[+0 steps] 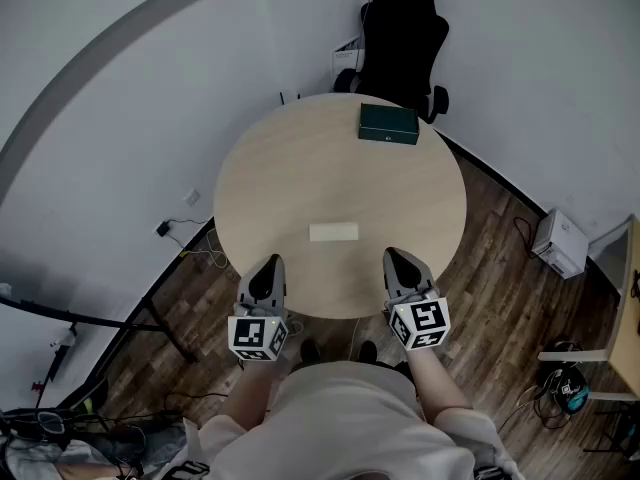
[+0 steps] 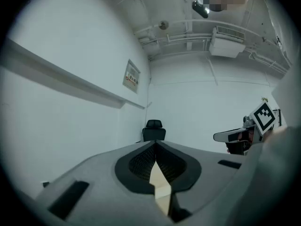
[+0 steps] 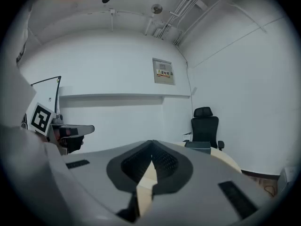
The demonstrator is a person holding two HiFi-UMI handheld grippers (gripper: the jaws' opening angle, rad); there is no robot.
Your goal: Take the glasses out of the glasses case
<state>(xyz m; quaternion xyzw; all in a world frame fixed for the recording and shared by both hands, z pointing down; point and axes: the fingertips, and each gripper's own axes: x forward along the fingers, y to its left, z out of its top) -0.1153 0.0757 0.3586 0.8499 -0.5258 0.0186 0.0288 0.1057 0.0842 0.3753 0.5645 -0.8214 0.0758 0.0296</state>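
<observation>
A round wooden table (image 1: 290,168) bears a pale, flat oblong case (image 1: 333,232) at its middle and a dark green box (image 1: 388,124) at the far edge. The green box (image 3: 197,146) also shows in the right gripper view. My left gripper (image 1: 266,267) hovers over the table's near edge, left of the pale case and short of it. Equally near, my right gripper (image 1: 398,260) is off to the case's right. In both gripper views the jaws meet at their tips, left gripper (image 2: 155,144) and right gripper (image 3: 151,143), with nothing between them. No glasses show.
A black office chair (image 1: 403,38) stands behind the table against the white wall. A white unit (image 1: 560,243) sits on the wooden floor at the right, and cables (image 1: 185,230) lie at the left. The person's shoes (image 1: 335,351) are under the near edge.
</observation>
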